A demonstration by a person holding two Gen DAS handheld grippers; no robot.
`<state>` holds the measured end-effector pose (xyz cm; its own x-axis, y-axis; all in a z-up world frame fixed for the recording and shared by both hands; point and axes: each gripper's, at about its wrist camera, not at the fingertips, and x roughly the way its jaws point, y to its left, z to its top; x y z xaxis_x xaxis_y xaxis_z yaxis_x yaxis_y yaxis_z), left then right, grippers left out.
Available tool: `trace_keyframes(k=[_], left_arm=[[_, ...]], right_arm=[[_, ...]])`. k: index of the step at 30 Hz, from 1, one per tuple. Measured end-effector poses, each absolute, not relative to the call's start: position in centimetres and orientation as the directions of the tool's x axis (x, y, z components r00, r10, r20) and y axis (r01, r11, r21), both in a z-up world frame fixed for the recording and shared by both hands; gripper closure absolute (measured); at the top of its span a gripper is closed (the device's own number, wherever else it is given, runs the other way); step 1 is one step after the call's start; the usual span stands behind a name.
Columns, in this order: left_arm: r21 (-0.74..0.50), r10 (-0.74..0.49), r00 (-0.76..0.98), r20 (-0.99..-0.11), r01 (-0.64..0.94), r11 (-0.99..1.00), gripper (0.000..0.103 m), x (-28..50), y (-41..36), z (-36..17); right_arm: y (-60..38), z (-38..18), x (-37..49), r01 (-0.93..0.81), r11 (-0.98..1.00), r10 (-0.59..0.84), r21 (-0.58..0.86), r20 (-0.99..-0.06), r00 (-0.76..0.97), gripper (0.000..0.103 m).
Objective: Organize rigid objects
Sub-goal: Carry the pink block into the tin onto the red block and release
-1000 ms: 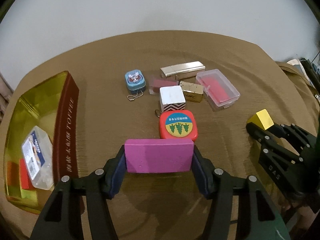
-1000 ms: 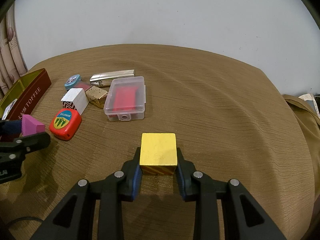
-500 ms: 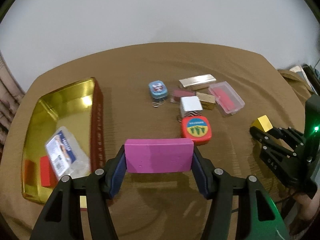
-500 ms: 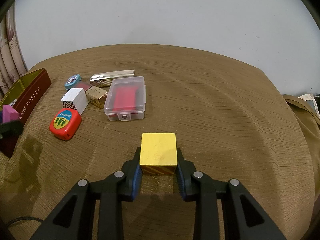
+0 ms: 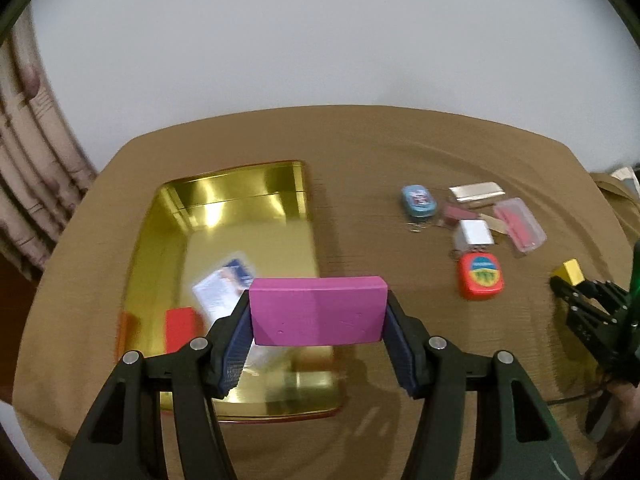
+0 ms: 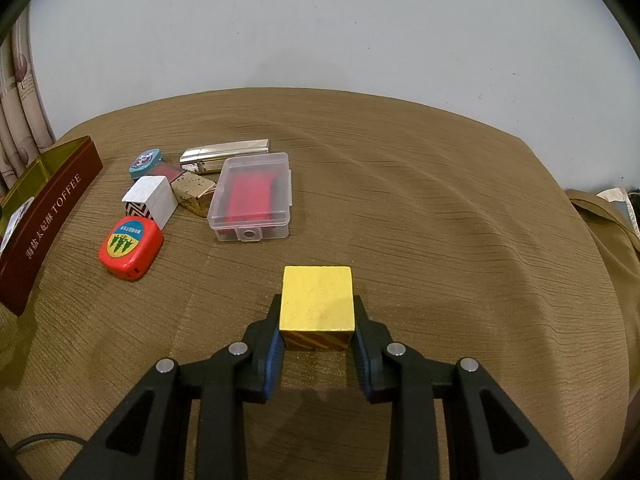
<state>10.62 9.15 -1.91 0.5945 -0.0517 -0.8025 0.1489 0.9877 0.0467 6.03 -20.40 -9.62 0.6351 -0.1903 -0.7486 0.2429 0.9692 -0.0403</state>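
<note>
My left gripper (image 5: 318, 312) is shut on a flat magenta block (image 5: 318, 310), held in the air over the near right part of the gold tin (image 5: 224, 188). Inside the tin lie a clear labelled box (image 5: 224, 284) and a red piece (image 5: 180, 328), both blurred. My right gripper (image 6: 317, 332) is shut on a yellow cube (image 6: 317, 298) with a striped front, low over the brown cloth; it also shows at the right edge of the left wrist view, right gripper (image 5: 560, 280).
A cluster lies on the cloth: red tape measure (image 6: 130, 248), white zigzag cube (image 6: 151, 200), gold block (image 6: 194, 192), clear case with a red insert (image 6: 252, 196), silver bar (image 6: 224, 154), blue round tin (image 6: 145, 162). The tin's maroon wall (image 6: 48, 216) reads TOFFEE. Curtains (image 5: 28, 168) hang left.
The left gripper has carried the magenta block up and to the left, from near the tape measure to over the gold tin. The right gripper and yellow cube have stayed put.
</note>
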Motion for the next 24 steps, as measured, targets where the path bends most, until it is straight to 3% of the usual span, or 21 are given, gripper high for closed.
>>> trace_keyframes(k=[24], left_arm=[[0.031, 0.028, 0.541, -0.841, -0.004, 1.0, 0.047, 12.8, 16.7, -5.6]], right_arm=[[-20.4, -9.6, 6.1, 0.24, 0.97, -0.193, -0.047, -0.75, 0.633, 0.073]])
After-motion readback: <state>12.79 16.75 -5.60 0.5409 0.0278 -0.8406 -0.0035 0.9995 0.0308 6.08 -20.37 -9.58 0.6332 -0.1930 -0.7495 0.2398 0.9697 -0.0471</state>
